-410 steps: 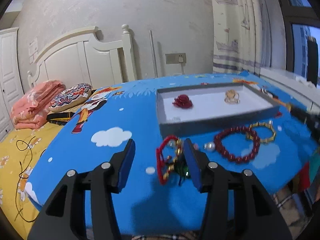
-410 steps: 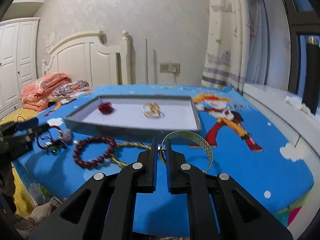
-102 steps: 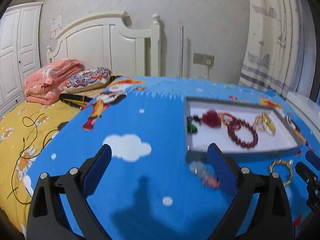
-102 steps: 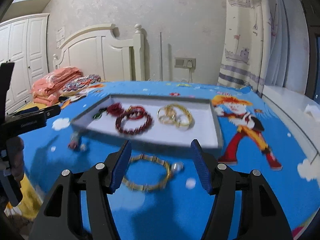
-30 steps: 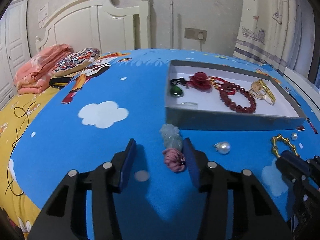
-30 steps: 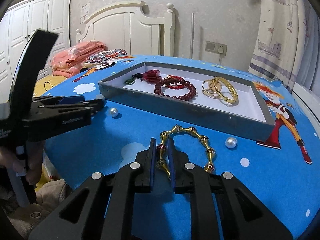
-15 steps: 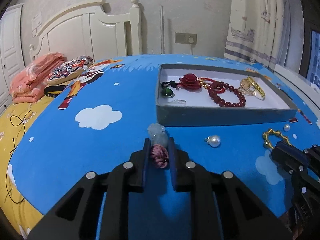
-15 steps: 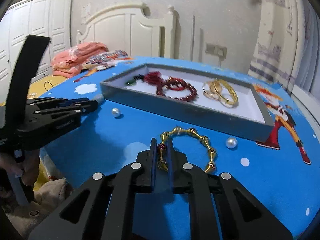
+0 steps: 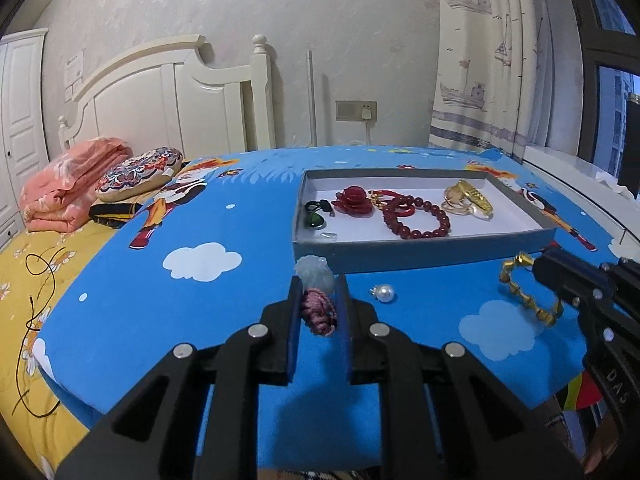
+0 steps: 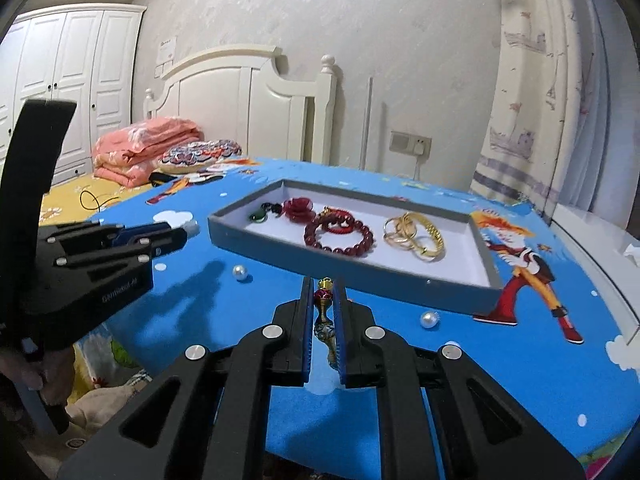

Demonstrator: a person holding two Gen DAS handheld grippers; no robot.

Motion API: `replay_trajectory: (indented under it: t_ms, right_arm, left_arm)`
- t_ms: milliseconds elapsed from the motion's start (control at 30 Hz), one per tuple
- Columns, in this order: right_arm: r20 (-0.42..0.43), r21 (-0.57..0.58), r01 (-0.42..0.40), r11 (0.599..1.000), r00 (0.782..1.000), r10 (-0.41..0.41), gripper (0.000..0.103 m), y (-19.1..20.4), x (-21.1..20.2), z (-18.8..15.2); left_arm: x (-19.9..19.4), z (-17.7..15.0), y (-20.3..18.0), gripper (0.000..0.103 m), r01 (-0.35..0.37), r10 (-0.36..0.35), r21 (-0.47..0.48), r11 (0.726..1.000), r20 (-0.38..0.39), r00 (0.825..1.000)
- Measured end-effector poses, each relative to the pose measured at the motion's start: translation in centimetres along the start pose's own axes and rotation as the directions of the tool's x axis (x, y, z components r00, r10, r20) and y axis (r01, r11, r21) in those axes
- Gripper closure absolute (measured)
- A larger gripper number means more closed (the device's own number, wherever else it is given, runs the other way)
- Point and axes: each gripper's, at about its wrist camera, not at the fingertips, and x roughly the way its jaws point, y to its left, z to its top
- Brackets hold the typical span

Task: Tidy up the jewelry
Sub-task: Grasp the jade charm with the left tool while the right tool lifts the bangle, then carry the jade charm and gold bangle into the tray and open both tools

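Note:
My left gripper [image 9: 318, 292] is shut on a pale jade pendant with a pink knotted cord [image 9: 318, 310], held above the blue cloth in front of the grey tray [image 9: 420, 258]. My right gripper [image 10: 322, 300] is shut on a gold link bracelet [image 10: 325, 314], lifted off the cloth; the bracelet also shows in the left wrist view [image 9: 524, 294]. The tray [image 10: 256, 250] holds a green pendant [image 9: 316, 220], a red flower piece [image 9: 354, 200], a red bead bracelet [image 9: 416, 218] and gold bangles [image 9: 468, 202].
Two loose pearls lie on the cloth in front of the tray, one at the left [image 10: 241, 273] and one at the right [image 10: 429, 319]. The table's front edge is near both grippers. A bed with a pink blanket [image 9: 68, 184] stands at the left.
Both grippers have risen with their pieces: the pendant and the gold bracelet are now off the cloth. A second ago my left gripper was open around the pendant; it has since shut on it.

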Motion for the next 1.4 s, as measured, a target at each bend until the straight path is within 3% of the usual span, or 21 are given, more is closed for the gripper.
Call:
replay_trajectory:
  t_ms: [833, 1400]
  right_arm:
    - [0.119, -0.006, 0.069, 0.998, 0.991, -0.068, 0.093, -0.2, -3.6, 1.6]
    - [0.154, -0.022, 0.116, 0.993, 0.982, -0.112, 0.093, -1.9, -1.6, 5.0]
  left_arm:
    - [-2.6, 1.2, -1.4, 0.087, 0.035, -0.036, 0.024, 0.999, 0.055, 0.998]
    - [0.0, 5.4, -2.3, 0.087, 0.020, -0.022, 0.036, 0.999, 0.064, 0.998]
